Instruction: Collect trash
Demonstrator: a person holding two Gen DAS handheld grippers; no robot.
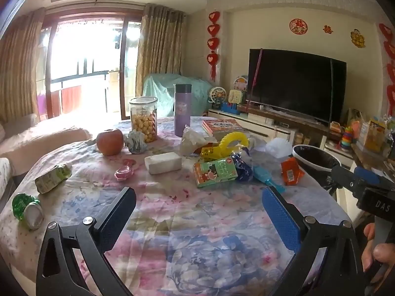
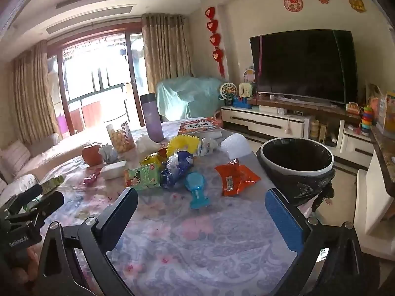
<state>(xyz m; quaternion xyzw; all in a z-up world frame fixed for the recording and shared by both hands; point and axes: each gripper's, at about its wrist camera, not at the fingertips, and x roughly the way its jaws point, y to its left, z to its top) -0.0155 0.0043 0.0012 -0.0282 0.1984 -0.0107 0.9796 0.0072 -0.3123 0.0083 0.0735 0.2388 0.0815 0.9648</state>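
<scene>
Both grippers are held low over the near edge of a table (image 1: 187, 222) covered with a flowered cloth, and both are spread wide with nothing between the fingers: the left gripper (image 1: 198, 212) and the right gripper (image 2: 201, 212) are each released. A trash bin (image 2: 296, 162) lined with a black bag stands just beside the table's right edge, and everything else is placed from it. Nearest the bin, on the cloth, an orange wrapper (image 2: 234, 177) is seen lying flat. Just left of that wrapper lies a light blue plastic brush (image 2: 197, 190), and beyond it a crumpled blue and white bag (image 2: 177, 170) is found touching a green carton (image 2: 145, 177). Behind these a yellow toy ring (image 2: 182, 143) is seen, with a white plastic bag (image 2: 234, 144) farther back toward the bin. Farther from the bin, a white tissue pack (image 1: 163, 162), a pink candy wrapper (image 1: 123, 172) and an apple (image 1: 109, 141) are spread over the middle of the table. At the side farthest from the bin, a green crumpled packet (image 1: 53, 178) and a crushed green can (image 1: 27, 209) lie near the table's left edge. At the far end a jar of yellow balls (image 1: 144, 119), a purple flask (image 1: 182, 109) and a book (image 1: 223, 125) are seen standing apart from the litter.
</scene>
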